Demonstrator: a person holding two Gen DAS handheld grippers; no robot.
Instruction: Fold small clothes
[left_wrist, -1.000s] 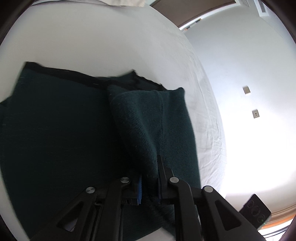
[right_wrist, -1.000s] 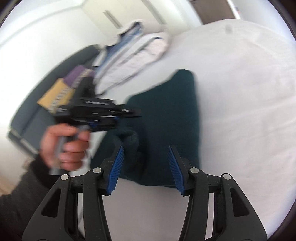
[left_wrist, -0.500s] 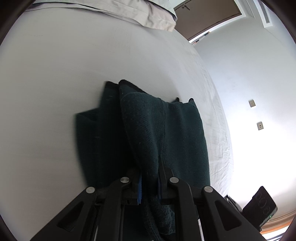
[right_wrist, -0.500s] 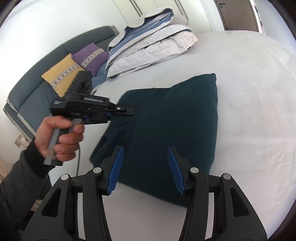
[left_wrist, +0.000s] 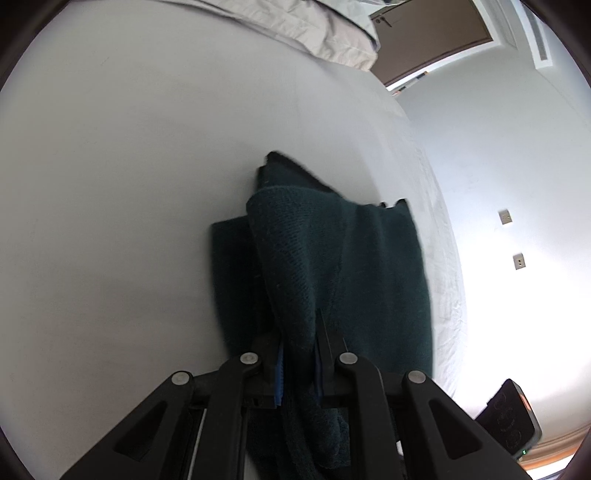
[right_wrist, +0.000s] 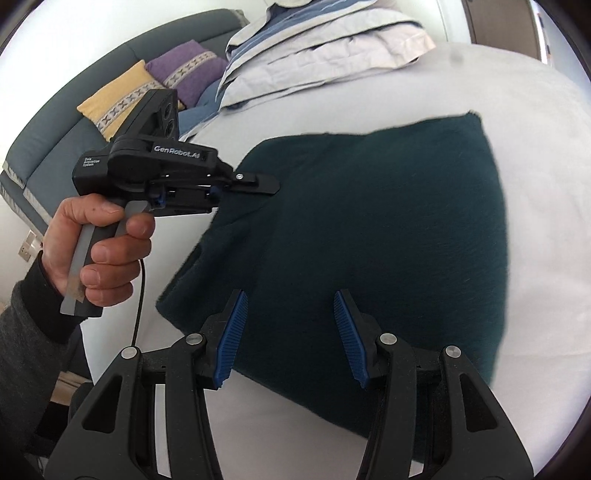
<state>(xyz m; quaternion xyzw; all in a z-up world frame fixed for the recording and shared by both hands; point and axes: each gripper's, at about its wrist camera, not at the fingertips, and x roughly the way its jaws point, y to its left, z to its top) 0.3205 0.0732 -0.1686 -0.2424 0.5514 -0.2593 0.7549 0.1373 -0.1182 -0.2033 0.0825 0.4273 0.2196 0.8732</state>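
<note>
Left tongs (left_wrist: 299, 354) pinching green garment (right_wrist: 369, 229); right tongs (right_wrist: 291, 332) agape.

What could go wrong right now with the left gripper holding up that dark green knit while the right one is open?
1. The left gripper pinches only a bunched edge of the dark green garment; the knit could slip out before the fold is laid.
2. The right gripper is open and holds nothing down, so pulling may drag the whole garment across the white bed sheet instead of folding it.
</note>
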